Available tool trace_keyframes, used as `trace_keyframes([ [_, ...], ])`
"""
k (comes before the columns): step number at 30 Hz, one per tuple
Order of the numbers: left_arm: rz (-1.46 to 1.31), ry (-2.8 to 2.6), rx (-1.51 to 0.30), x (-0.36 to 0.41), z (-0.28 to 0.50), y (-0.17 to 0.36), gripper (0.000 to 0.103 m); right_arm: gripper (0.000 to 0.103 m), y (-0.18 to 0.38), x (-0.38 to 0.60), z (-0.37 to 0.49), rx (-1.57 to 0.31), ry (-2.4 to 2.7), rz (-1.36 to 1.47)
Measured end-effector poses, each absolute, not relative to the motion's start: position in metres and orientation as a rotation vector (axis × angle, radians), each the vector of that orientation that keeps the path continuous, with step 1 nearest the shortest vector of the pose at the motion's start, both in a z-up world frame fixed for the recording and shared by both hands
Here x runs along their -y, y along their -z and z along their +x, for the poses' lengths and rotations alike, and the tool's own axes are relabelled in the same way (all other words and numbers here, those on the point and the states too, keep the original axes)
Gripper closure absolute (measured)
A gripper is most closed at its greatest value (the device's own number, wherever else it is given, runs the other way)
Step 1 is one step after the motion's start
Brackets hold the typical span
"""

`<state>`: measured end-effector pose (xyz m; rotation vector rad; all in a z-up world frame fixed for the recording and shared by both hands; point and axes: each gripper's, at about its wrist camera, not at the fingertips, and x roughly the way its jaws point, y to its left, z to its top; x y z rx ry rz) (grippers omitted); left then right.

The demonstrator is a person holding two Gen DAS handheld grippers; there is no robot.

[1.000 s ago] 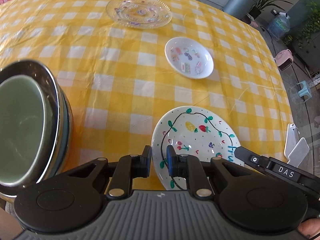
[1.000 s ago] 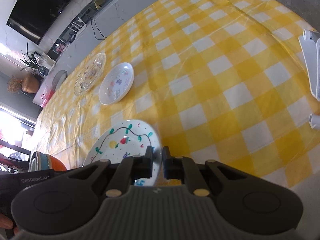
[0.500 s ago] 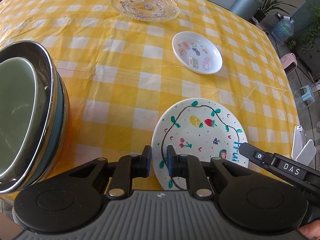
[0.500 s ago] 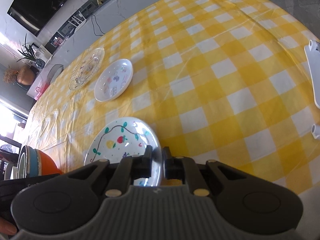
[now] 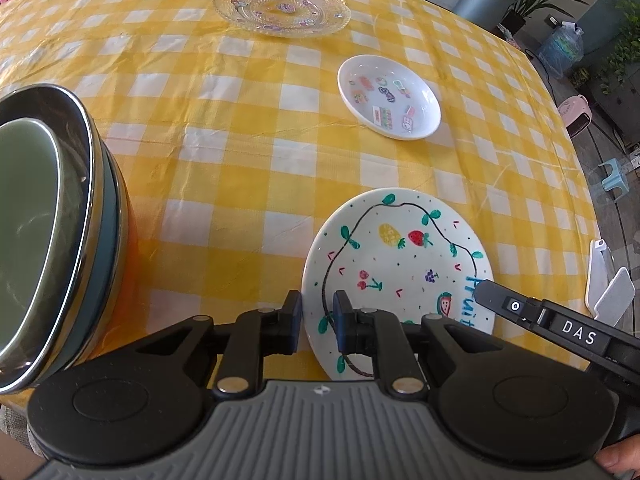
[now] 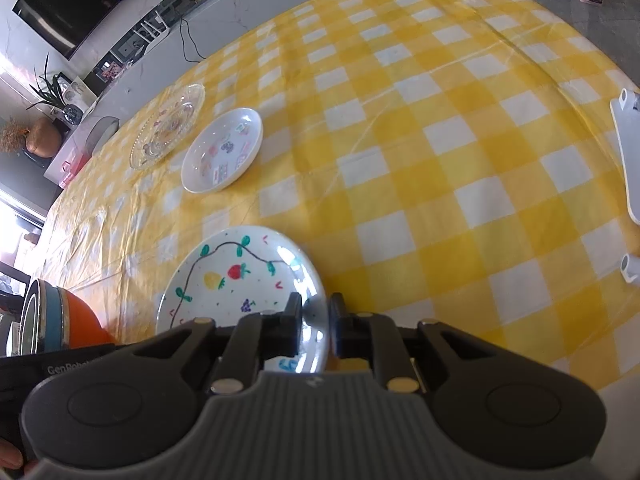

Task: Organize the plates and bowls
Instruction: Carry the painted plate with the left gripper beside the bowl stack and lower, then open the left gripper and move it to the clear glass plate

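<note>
Fruit-painted plate (image 5: 400,256) lies flat on the yellow-checked surface (image 5: 240,128), directly ahead of both tools. Left hand-held gripper (image 5: 317,316) straddles the plate's near-left rim, jaws narrowly apart, rim between them with a visible gap; no pinch evident. Right hand-held gripper (image 6: 316,320) straddles the opposite, right-hand rim; its jaws have just been opening, rim between them, pads clear. Neither hand is nearer. Being round, the plate has no long axis. Stacked bowls (image 5: 44,224) stand left
</note>
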<state>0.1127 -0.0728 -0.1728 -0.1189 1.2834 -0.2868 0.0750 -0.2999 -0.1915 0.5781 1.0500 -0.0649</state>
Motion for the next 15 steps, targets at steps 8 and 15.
trace_keyframes([
  [8,-0.097,0.281,-1.229,0.074,0.11,0.164,0.079,0.079,0.186,0.301,0.07,-1.01,0.071,0.577],
  [15,-0.109,0.335,-1.166,0.077,0.112,0.135,0.077,0.07,0.172,0.291,0.068,-0.967,0.079,0.494],
])
